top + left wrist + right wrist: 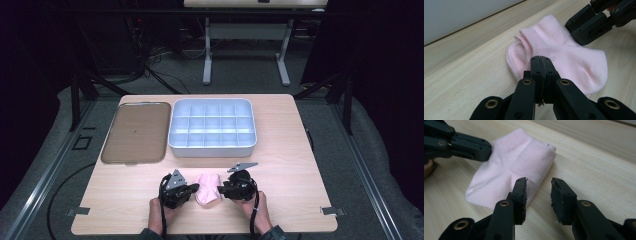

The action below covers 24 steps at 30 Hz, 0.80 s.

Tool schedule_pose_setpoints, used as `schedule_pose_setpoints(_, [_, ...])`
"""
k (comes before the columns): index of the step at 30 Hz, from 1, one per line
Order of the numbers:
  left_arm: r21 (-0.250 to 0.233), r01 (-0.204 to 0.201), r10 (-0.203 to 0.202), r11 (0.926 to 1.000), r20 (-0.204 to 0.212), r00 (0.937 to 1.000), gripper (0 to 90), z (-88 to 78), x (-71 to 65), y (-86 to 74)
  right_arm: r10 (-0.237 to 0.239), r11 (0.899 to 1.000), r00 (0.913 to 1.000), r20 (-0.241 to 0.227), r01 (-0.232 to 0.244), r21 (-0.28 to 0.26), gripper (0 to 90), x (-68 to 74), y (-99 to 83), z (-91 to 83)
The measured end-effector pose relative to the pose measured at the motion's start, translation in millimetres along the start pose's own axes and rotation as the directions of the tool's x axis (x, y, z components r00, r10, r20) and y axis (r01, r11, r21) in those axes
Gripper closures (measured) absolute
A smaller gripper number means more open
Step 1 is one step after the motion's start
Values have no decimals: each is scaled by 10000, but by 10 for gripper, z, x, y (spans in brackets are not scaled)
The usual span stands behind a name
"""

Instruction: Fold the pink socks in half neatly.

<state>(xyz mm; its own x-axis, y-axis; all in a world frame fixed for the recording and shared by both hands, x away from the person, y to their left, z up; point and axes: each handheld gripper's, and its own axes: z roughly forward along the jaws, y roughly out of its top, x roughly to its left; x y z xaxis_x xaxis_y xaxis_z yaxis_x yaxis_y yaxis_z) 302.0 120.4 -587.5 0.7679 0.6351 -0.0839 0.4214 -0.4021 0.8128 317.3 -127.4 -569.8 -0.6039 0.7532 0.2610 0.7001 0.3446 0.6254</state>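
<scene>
A pink sock [207, 188] lies flat on the wooden table [300, 165] near its front edge, between the two grippers. My left gripper [196, 188] comes from the left with its jaws shut. In the left gripper view its tips [540, 58] rest at the near edge of the sock [564, 52], and I see no fabric between them. My right gripper [221, 190] is on the sock's other side. In the right gripper view it [539, 183] stands open with a clear gap. One jaw sits over the edge of the sock [516, 160]. The left gripper [487, 150] touches the cuff end.
A pale blue tray [212, 150] with several compartments stands at the back middle of the table. A flat brown tray [135, 132] lies to its left. A person's hands [159, 212] hold the grippers at the table's front edge.
</scene>
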Motion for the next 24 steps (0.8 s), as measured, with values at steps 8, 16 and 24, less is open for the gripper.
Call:
schedule_pose_setpoints(8, [10, -47, 47, 10000, -30, 10000, 897, -2, 0, 0, -214, 9991, 9997, -106, 218, 351, 650, 42, 42, 26])
schedule_pose_setpoints(16, [-4, -68, 68, 10000, -99, 9999, 897, -1, -12, -1, -295, 9988, 9994, -170, 301, 375, 797, 88, 18, 90])
schedule_pose_setpoints(24, [-35, -130, 129, 9999, -259, 9996, 896, -1, -39, -4, -121, 9997, 9982, -591, 133, 202, 853, 37, -10, 61])
